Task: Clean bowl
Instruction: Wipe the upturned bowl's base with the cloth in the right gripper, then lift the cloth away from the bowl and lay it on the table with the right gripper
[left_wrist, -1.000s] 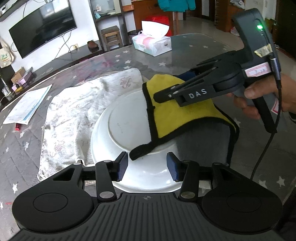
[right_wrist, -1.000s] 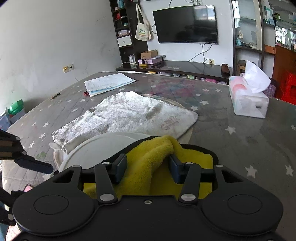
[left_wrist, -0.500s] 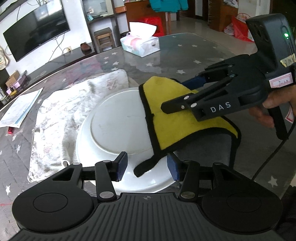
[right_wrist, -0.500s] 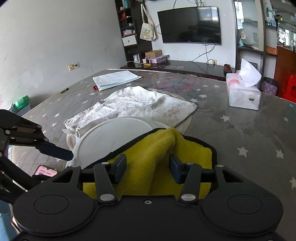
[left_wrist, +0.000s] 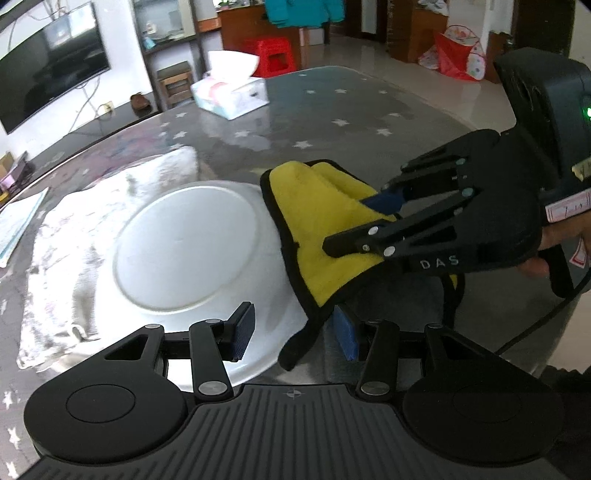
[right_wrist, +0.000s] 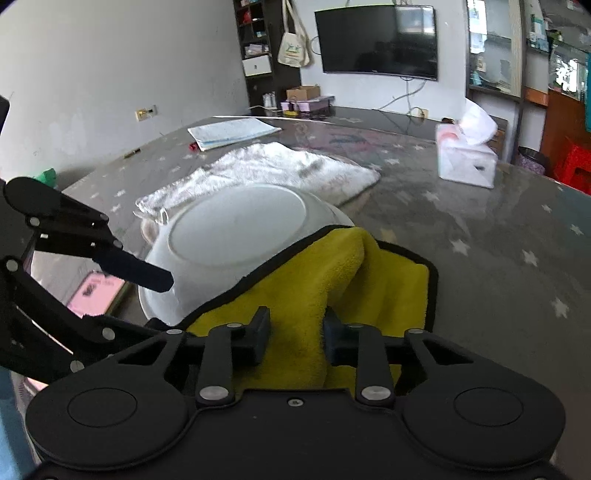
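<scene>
Right gripper (right_wrist: 295, 334) closing on yellow cloth (right_wrist: 314, 280), pads pinching it; left gripper (left_wrist: 295, 332) half-open w/ upturned bowl (left_wrist: 184, 247) rim between.

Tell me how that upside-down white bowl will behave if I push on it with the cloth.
The bowl sits inverted, partly on the white towel, partly on the glossy table; it probably slides before tipping. Its smooth glazed wall looks slippery. The yellow cloth drapes limply, so it likely bunches.

Tissue box (right_wrist: 466, 162), white towel (right_wrist: 273, 170), papers (right_wrist: 232, 132)
</scene>
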